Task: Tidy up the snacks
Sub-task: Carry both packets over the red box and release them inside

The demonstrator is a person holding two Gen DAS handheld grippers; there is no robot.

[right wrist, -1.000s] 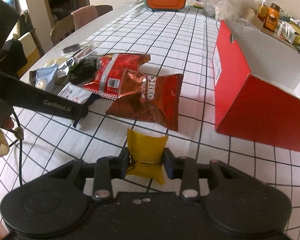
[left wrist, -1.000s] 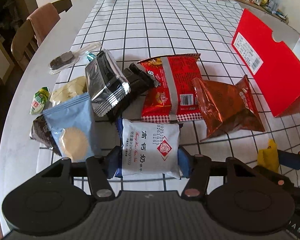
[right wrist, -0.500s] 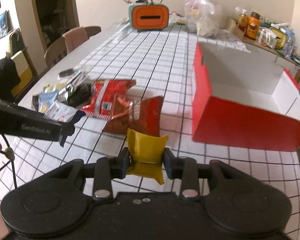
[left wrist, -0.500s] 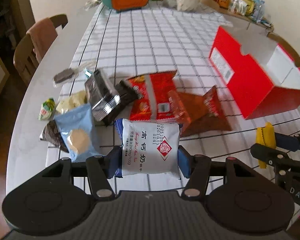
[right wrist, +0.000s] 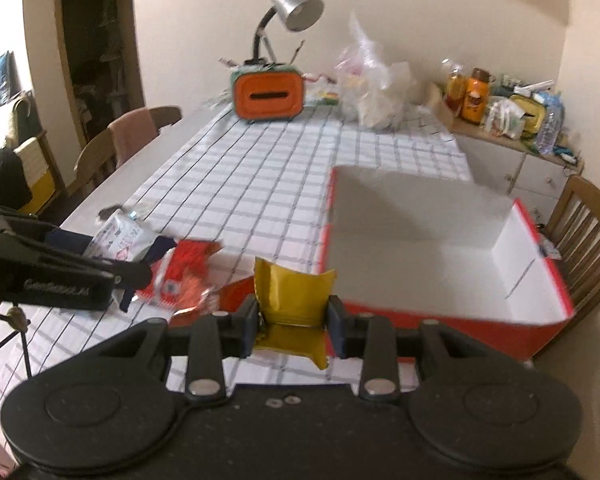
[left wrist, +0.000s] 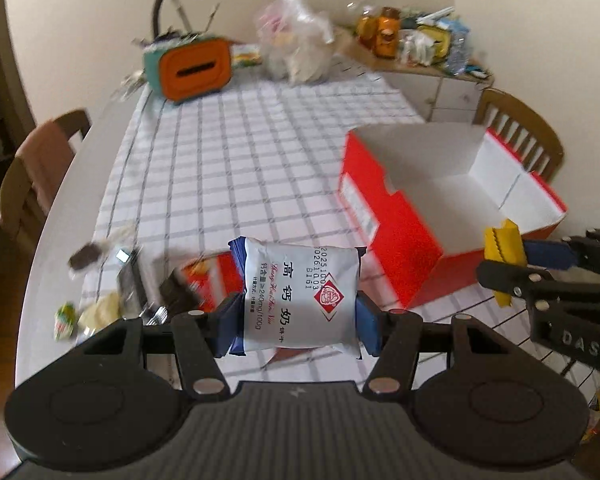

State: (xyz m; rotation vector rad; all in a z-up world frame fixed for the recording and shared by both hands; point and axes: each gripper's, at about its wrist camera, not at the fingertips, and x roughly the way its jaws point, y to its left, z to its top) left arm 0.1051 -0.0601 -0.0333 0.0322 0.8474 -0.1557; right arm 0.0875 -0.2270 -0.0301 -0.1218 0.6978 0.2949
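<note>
Red box (left wrist: 400,240) sits open on checked tabletop (left wrist: 236,152). Left hand-held gripper (left wrist: 296,322) clamps white snack packet (left wrist: 300,296) between its pads, above the snack pile. Right hand-held gripper (right wrist: 294,324) pinches yellow packet (right wrist: 292,300) just before the box.

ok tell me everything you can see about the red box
The red box is an open-topped cardboard carton, glossy red outside and plain white inside, with a white printed label on one long red side. It sits upright on the checked tablecloth, right of the snack pile. Its interior looks empty in both views. A fold line crosses the white inner wall at one end. Nothing visibly touches it but the cloth; both grippers are short of it.
</note>
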